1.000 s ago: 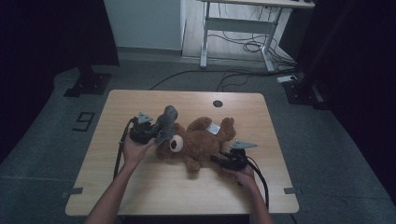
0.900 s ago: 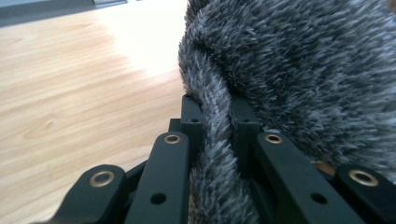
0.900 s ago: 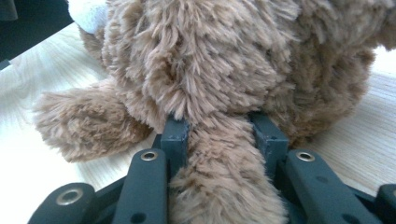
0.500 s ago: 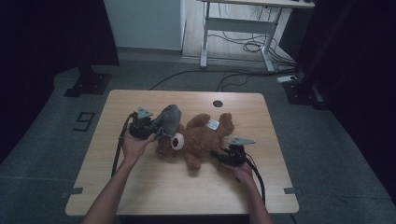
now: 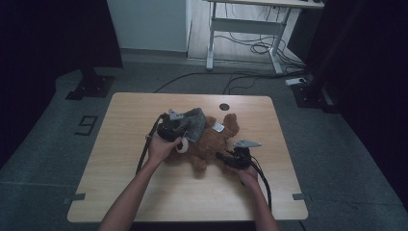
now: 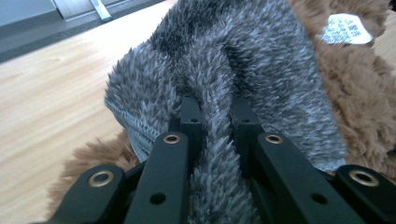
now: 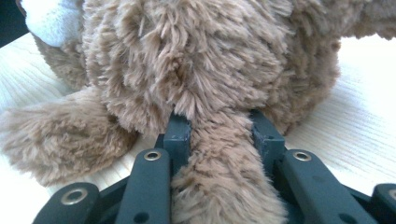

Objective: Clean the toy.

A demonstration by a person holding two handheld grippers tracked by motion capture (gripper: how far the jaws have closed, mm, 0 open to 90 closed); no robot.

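A brown teddy bear (image 5: 211,143) lies in the middle of the wooden table (image 5: 125,159). A grey furry cloth (image 5: 195,120) rests over the bear's upper left part. My left gripper (image 5: 179,129) is shut on a fold of this grey cloth (image 6: 261,60), and the fur bulges between its jaws (image 6: 215,112). To the lower right of the bear, my right gripper (image 5: 222,156) is shut on one of its limbs. The brown limb (image 7: 224,186) runs between the right gripper's (image 7: 219,126) pads to the body (image 7: 210,56). A white label (image 6: 343,28) lies on the bear's fur.
A round dark hole (image 5: 223,107) sits near the table's far edge. Cables trail from both grippers toward the near edge. Behind the table stand a white desk frame (image 5: 240,24) and loose cables on the floor. A "9" mark (image 5: 85,124) lies on the floor at left.
My left hand has moved right with the grey cloth, bringing it over the bear's head end. The right hand and the bear's body have stayed in place.
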